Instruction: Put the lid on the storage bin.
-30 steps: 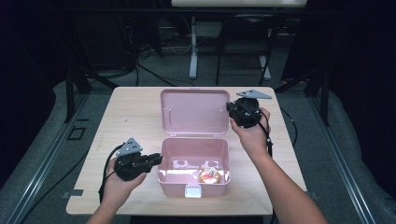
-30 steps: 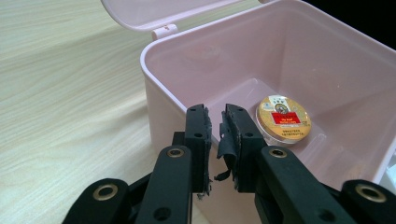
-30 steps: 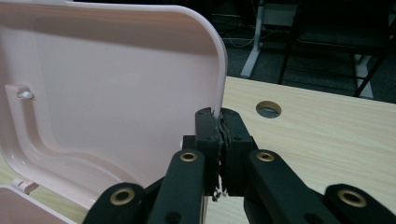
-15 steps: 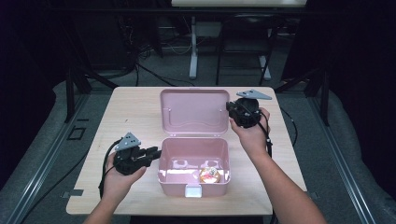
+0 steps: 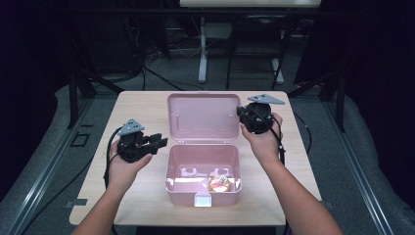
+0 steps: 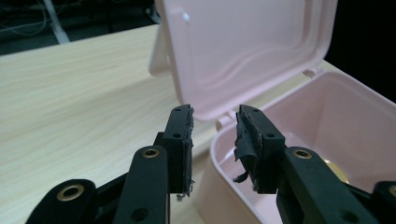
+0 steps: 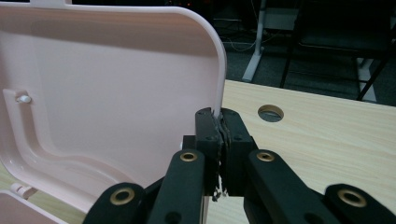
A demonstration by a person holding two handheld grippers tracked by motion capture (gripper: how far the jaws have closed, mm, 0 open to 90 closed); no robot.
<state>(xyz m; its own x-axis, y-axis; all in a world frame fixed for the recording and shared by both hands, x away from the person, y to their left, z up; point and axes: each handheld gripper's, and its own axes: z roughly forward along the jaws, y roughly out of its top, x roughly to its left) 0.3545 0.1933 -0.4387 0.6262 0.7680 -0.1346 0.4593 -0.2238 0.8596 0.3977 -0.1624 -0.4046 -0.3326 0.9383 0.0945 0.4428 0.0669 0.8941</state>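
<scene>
Pink plastic box sits mid-table, hinged lid upright. Right gripper, hand raised beside lid, pinches lid's rounded edge, jaws pressed tight. Left gripper held level left of box, jaws just opening, gap empty, pads frayed. Small round item lies inside box. Table pale wood-grain.

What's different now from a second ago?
The left gripper has pulled back from the box and lifted a little. Its jaws have just been opening, with nothing between them. The right gripper hasn't moved and stays shut on the edge of the lid, holding it up. The round thing in the box and the table are the same as before.
</scene>
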